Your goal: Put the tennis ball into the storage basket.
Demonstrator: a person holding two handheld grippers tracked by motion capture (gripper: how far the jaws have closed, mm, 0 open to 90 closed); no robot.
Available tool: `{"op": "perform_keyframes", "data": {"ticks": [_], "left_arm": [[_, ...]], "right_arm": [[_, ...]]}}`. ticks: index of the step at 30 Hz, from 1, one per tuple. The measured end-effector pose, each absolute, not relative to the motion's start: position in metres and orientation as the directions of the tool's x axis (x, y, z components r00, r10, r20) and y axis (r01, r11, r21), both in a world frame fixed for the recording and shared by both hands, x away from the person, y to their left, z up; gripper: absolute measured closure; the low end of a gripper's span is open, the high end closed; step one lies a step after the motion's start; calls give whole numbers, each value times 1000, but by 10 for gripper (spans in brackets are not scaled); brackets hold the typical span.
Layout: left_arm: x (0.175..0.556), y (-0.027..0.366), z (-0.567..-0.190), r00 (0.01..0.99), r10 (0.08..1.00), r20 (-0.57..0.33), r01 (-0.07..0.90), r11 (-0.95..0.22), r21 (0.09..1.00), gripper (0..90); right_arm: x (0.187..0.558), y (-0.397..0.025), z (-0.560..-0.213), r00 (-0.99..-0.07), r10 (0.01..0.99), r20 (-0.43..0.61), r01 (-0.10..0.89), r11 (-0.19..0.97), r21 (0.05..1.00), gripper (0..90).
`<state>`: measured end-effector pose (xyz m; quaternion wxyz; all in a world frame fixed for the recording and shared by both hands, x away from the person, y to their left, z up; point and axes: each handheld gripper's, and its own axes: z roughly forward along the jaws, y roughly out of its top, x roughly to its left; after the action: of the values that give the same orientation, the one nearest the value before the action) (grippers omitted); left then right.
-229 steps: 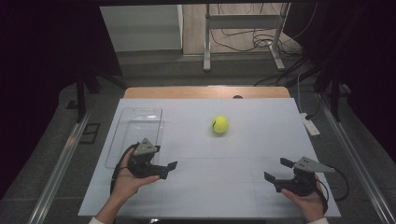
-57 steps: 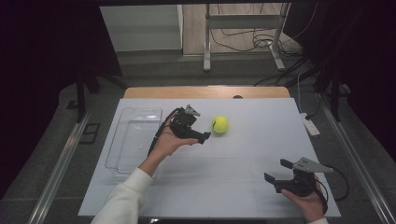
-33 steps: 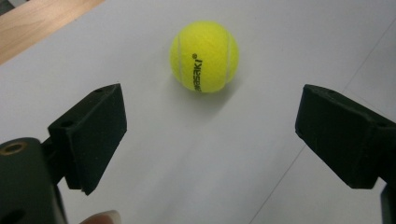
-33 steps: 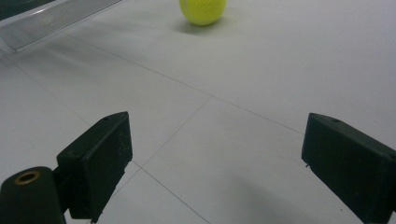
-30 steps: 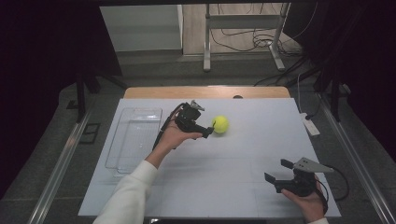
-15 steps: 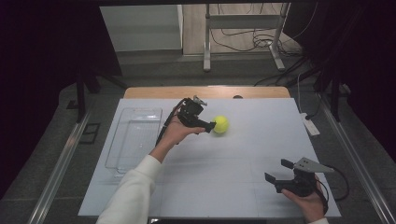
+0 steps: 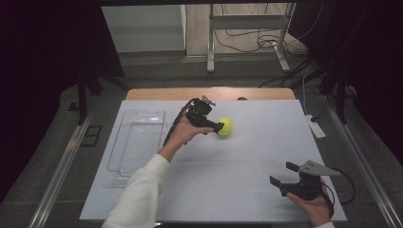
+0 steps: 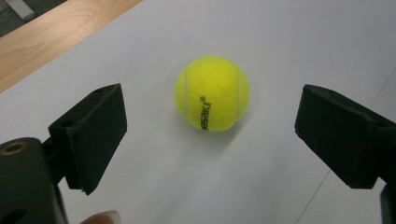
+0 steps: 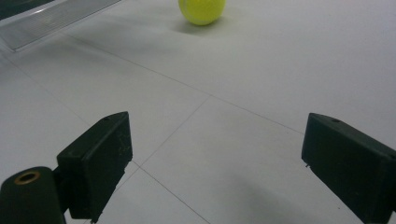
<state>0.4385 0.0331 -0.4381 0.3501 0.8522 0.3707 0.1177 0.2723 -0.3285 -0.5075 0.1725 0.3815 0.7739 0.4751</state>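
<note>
Left tongs (image 7: 219, 127) sit far out over the white desk (image 7: 247, 156), my left arm in its white sleeve (image 7: 138, 199) stretched forward from the near edge, and their two black jaws stand spread wide with nothing between the pads. In the left gripper view those left tongs (image 8: 212, 140) frame the yellow felt tennis ball (image 8: 212, 92), which rests on the desk just ahead of the jaw tips, centred between them and touching neither; black lettering shows on its near face. From the high view I see the same ball (image 7: 224, 126) lying toward the far middle of the desk, right beside the tip of the near jaw, with the bare wooden strip (image 7: 209, 93) of the desk's far edge beyond it. A clear rectangular plastic tray (image 7: 138, 142) lies on the desk's left part, well apart from the ball. My right tongs (image 7: 283, 175) rest low near the desk's near right corner, well apart from the ball, jaws likewise released and wide. In the right gripper view the right tongs (image 9: 215, 163) look across bare desk at the ball (image 9: 201, 10) far off, and a corner of the tray (image 9: 51, 18) shows at upper left.
</note>
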Motion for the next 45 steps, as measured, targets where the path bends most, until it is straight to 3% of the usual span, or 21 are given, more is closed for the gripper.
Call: {"op": "perform_keyframes", "data": {"ticks": [45], "left_arm": [[464, -1, -447, 705, 704, -84, 575, -498, 650, 95]], "right_arm": [[273, -330, -509, -648, 754, 105, 434, 252, 865, 90]]}}
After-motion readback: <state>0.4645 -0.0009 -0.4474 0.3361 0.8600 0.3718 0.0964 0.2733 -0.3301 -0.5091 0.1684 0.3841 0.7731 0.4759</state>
